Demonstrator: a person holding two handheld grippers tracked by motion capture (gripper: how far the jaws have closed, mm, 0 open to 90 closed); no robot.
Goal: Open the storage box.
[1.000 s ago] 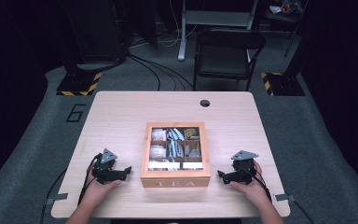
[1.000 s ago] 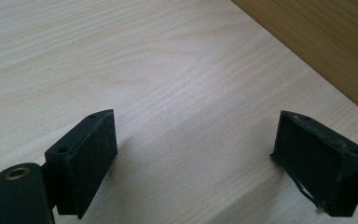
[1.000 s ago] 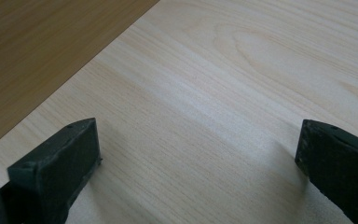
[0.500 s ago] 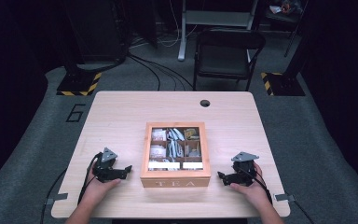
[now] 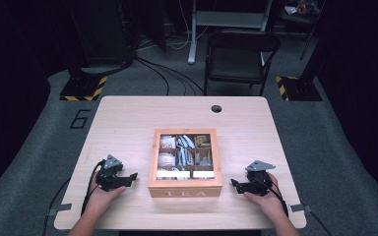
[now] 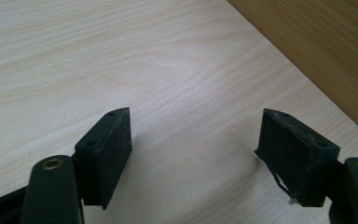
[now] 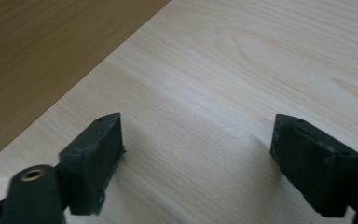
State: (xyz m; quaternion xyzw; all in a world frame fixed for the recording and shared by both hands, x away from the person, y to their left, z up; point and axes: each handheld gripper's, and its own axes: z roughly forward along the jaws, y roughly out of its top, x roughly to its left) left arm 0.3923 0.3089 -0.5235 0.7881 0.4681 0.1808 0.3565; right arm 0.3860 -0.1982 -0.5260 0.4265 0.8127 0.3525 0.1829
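A wooden tea box (image 5: 184, 189) marked TEA stands near the table's front middle, its clear lid showing compartments with several tea packets (image 5: 183, 147). My left gripper (image 5: 132, 177) rests on the table just left of the box, open, nothing between its jaws. In the left gripper view the gripper (image 6: 193, 133) faces bare wood, the box's side wall (image 6: 326, 51) at upper right. My right gripper (image 5: 235, 184) lies right of the box, open and empty. The right gripper view has the gripper (image 7: 198, 140) over bare table, the box wall (image 7: 42, 46) at upper left.
The light wooden table (image 5: 128, 123) has a round cable hole (image 5: 216, 108) at its back edge. A black chair (image 5: 238, 54) stands behind the table. Cables run across the grey floor, and yellow-black striped stand bases (image 5: 81, 88) sit at both back corners.
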